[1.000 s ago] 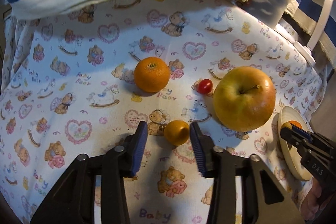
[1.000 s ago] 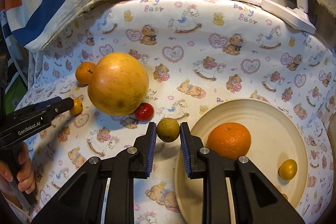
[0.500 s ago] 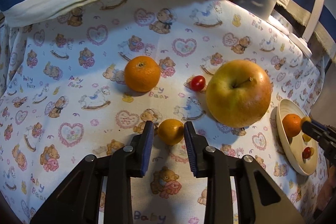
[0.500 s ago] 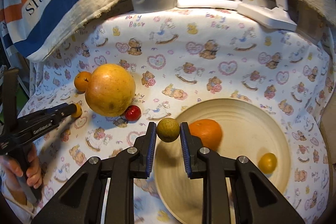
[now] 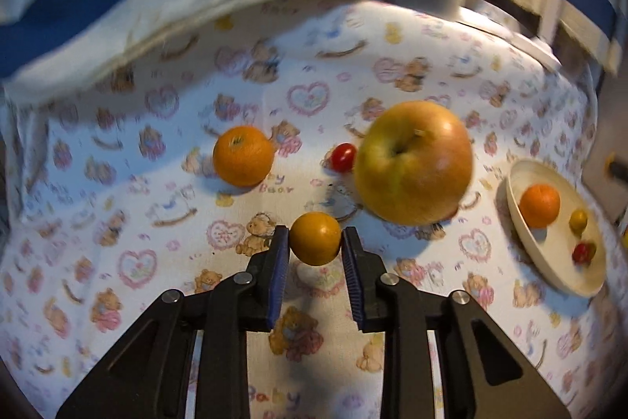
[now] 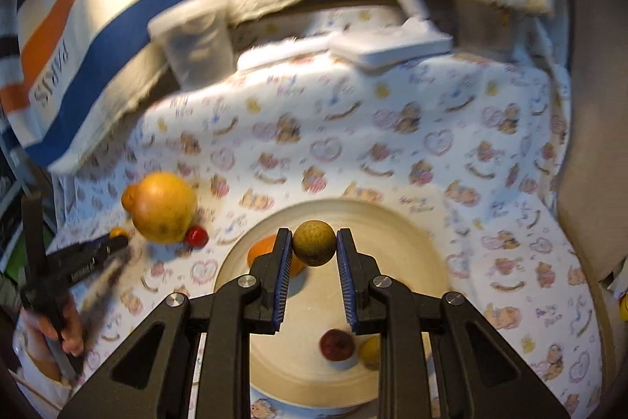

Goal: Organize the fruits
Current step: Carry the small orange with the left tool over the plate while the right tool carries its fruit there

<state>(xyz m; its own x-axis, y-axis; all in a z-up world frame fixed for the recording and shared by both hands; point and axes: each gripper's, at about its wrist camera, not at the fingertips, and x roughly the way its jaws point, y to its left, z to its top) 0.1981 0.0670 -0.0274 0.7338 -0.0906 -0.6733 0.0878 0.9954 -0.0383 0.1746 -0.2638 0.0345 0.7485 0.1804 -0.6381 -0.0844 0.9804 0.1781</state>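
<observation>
My left gripper has its jaws closing tight on a small orange-yellow fruit, whose sides both pads press, just above the teddy-bear cloth. Beyond it lie an orange, a cherry tomato and a big yellow-red apple. My right gripper is shut on a round greenish-brown fruit and hangs over the cream plate. The plate holds an orange, a red fruit and a small yellow fruit. In the right wrist view the apple sits at the left.
A clear plastic tub and a white lamp base stand at the cloth's far edge. Behind them hangs a striped towel. In the left wrist view the plate is at the right. A person's hand grips the left tool.
The left jaws closed onto the small orange-yellow fruit and the view swung right. The right gripper carried the greenish fruit from the plate's left rim to over the plate.
</observation>
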